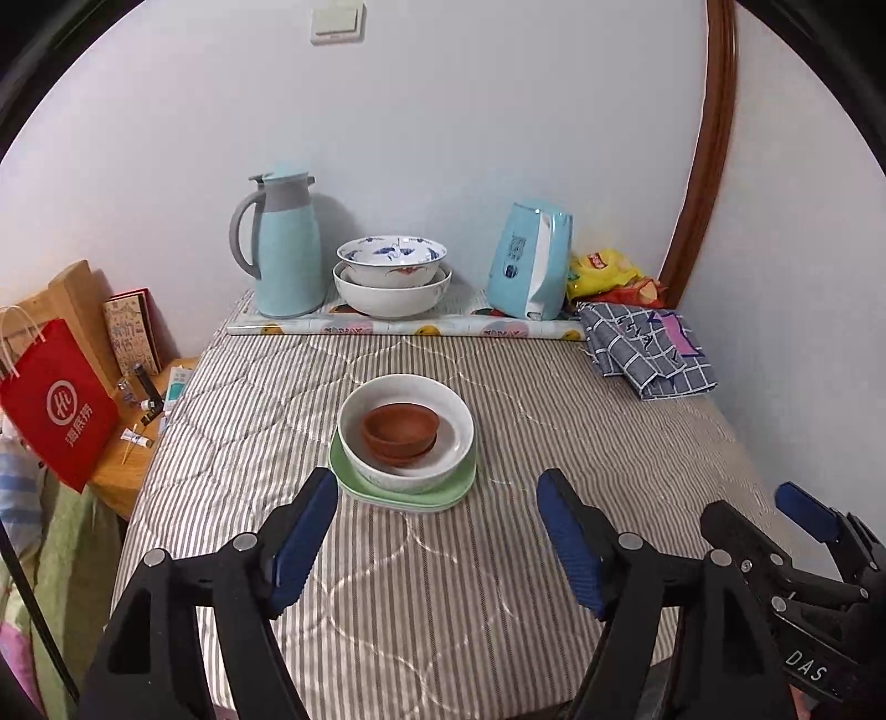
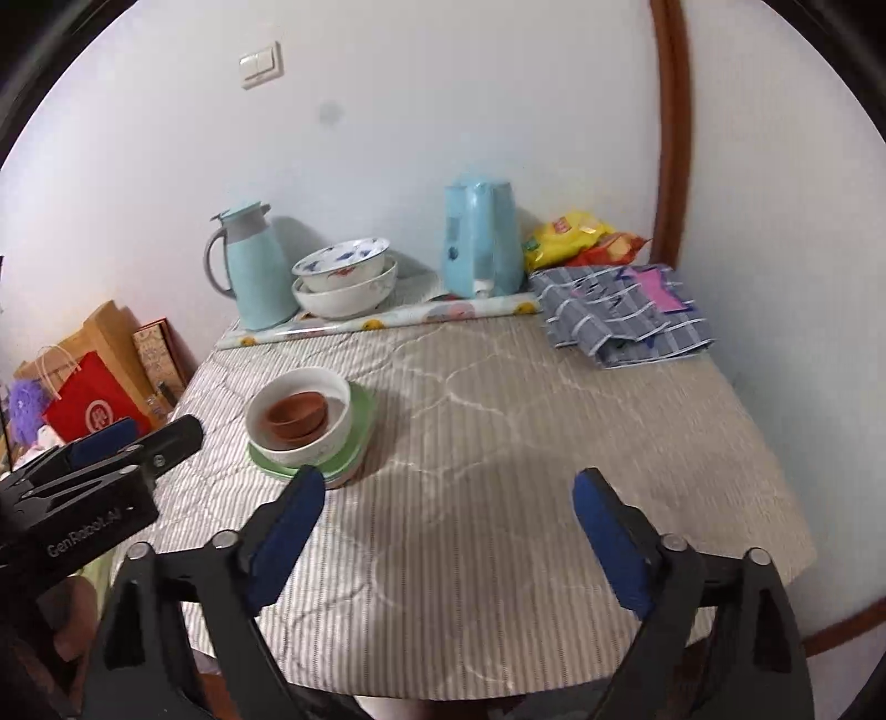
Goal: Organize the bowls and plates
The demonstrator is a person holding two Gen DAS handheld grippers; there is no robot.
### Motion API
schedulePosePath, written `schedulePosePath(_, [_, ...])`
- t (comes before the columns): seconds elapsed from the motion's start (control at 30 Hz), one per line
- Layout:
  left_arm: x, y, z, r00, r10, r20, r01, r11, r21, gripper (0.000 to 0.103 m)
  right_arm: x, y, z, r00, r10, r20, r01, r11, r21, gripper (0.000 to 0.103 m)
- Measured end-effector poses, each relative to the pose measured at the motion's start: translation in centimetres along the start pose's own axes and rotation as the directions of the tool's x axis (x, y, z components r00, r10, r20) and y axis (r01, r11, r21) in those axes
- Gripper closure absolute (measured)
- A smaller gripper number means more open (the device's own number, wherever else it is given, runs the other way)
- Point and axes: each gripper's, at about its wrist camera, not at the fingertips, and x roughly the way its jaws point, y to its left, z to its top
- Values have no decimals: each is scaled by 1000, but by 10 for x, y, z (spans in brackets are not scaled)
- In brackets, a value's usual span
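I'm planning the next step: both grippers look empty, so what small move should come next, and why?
Probably nothing more on the near stack: brown bowls sit in the white bowl on green plates. Both the left gripper and right gripper are open and clear, so I'd ease them toward the far bowls.

We were in a lived-in room of a home. A table (image 1: 387, 598) under a striped quilted cover stood pushed into a corner of plain painted walls. At its far edge stood a pale blue thermos jug (image 1: 285, 249), a tissue pack (image 1: 529, 260) and snack bags (image 1: 606, 274). A wall switch (image 1: 338, 22) sat high up. On the left, paper shopping bags (image 1: 58, 399) crowded a small wooden side table (image 1: 119, 471).
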Motion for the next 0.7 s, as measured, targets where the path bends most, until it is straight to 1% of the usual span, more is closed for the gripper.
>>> schedulePosePath(0.03, [-4, -2, -3, 1000, 4, 6, -4, 1000, 2, 24, -3, -2, -2, 1000, -6, 1, 6, 1000, 4, 10])
schedulePosePath(0.23, [-19, -11, -13, 1000, 9, 21, -9, 1000, -3, 16, -22, -10, -11, 998, -59, 16, 59, 998, 7, 9])
schedulePosePath(0.4, [-30, -17, -18, 999, 0, 42, 0, 1000, -1, 15, -31, -15, -17, 998, -65, 18, 64, 998, 15, 9])
schedulePosePath(0.7, [-31, -21, -21, 999, -21, 41, 21, 1000, -3, 15, -39, -19, -21, 997, -74, 24, 73, 997, 27, 9])
